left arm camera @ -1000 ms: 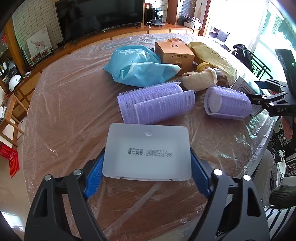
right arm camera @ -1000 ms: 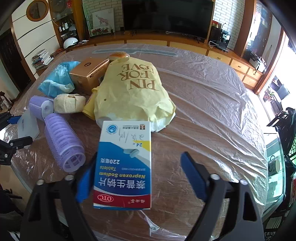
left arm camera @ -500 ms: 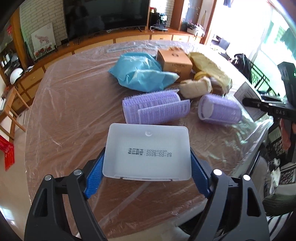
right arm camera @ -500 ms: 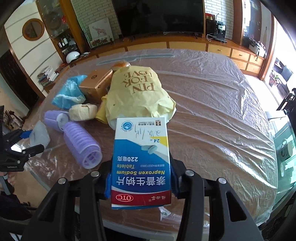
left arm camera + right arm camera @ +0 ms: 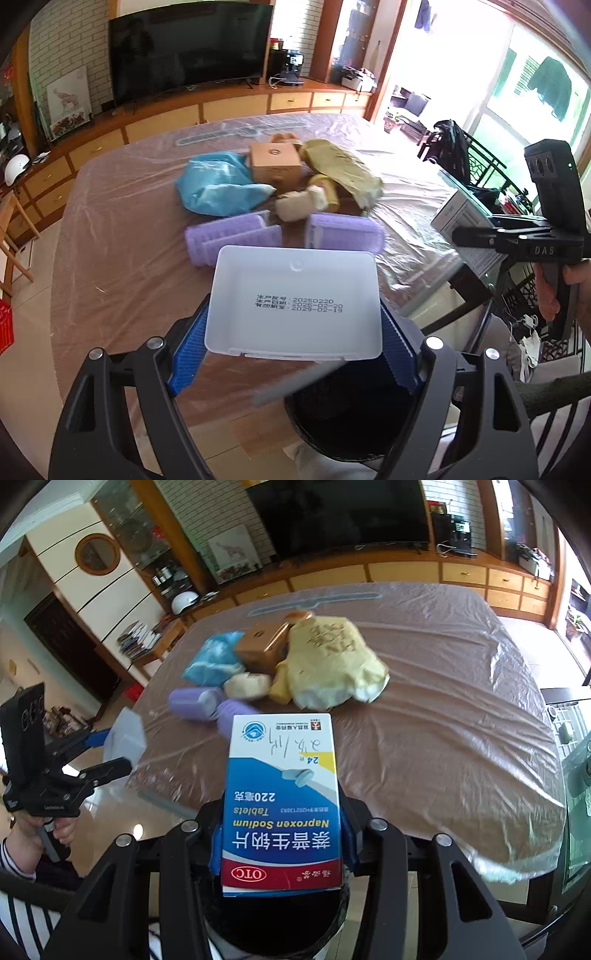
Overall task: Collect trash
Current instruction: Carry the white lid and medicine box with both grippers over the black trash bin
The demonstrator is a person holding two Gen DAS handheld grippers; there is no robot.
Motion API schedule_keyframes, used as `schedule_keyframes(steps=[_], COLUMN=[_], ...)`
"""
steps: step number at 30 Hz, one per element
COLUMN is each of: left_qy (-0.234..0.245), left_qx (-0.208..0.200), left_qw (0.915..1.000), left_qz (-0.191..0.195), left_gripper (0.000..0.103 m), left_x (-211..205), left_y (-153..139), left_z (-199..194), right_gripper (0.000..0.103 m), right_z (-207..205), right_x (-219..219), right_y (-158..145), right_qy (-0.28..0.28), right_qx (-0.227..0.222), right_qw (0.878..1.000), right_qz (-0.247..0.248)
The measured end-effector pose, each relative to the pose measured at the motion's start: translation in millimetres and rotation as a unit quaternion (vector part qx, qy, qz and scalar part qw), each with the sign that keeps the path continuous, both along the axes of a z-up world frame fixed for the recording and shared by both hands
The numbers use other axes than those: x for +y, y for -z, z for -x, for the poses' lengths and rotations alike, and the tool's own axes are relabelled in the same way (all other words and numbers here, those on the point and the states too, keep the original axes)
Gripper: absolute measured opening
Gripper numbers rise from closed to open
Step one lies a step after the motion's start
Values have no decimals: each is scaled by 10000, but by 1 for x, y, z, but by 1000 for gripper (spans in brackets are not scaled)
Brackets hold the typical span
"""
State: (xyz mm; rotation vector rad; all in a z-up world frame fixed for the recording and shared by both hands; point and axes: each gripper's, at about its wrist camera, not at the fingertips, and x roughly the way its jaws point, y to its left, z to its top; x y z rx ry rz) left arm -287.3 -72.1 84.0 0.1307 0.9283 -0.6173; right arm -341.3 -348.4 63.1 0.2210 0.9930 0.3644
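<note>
Landmark: the bin point(image 5: 351, 417), black, round, below both of my grippers and off the near edge of the table point(image 5: 122, 258).

Beyond the bin, on the film-covered table:
- two purple rollers point(image 5: 232, 236), nearest the edge
- cream wad point(image 5: 301, 205) behind them
- blue bag point(image 5: 218, 186), farther left
- brown carton point(image 5: 275, 166), farther back
- yellow bag point(image 5: 328, 661), beside the carton on its right

I see nothing standing between either gripper and the bin mouth.

Held items:
- white lid point(image 5: 293, 302), flat, printed dates facing me; my left gripper point(image 5: 293, 343) pinches it by its two short sides, blue pads point(image 5: 188, 354) against the edges. It hangs over the bin's far rim and the table edge.
- pill box point(image 5: 282, 805), blue and white, "Naproxen Sodium"; my right gripper point(image 5: 282, 834) clamps its near end, fingers pressed to both sides. Its near end hangs directly over the bin opening.
</note>
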Motion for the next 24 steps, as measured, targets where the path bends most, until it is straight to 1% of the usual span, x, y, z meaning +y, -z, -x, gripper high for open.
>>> schedule_keyframes(steps=[3,5,10,15,17,24], left_qy=[169,276,525,745,835,969], left_qx=[49,109,313,587,651,918], left_qw=[9998,9996,9981,9954,9942,9902], left_qz=[16,16,-48,-122,-205,-412], left_gripper=[83,83,83,83,83,83], left_x=[-7,-14,-25,-35,-39,-48], left_y=[0,0,9,27,36,62], left_z=[16,25,43,58,63,66], right_gripper=[45,45,45,45,45,45], right_z=[16,28,47,57,59,60], right_x=[7,13,18,21,23,30], right_y=[3,8,23,41,48,71], right_qy=[-250,-427,-627,-795,-846,-990], right_qx=[110,210,459,648,709,876], right_qw=[9996,9987,9968,9941,9930,9894], right_qz=[39,160,210,349,418,600])
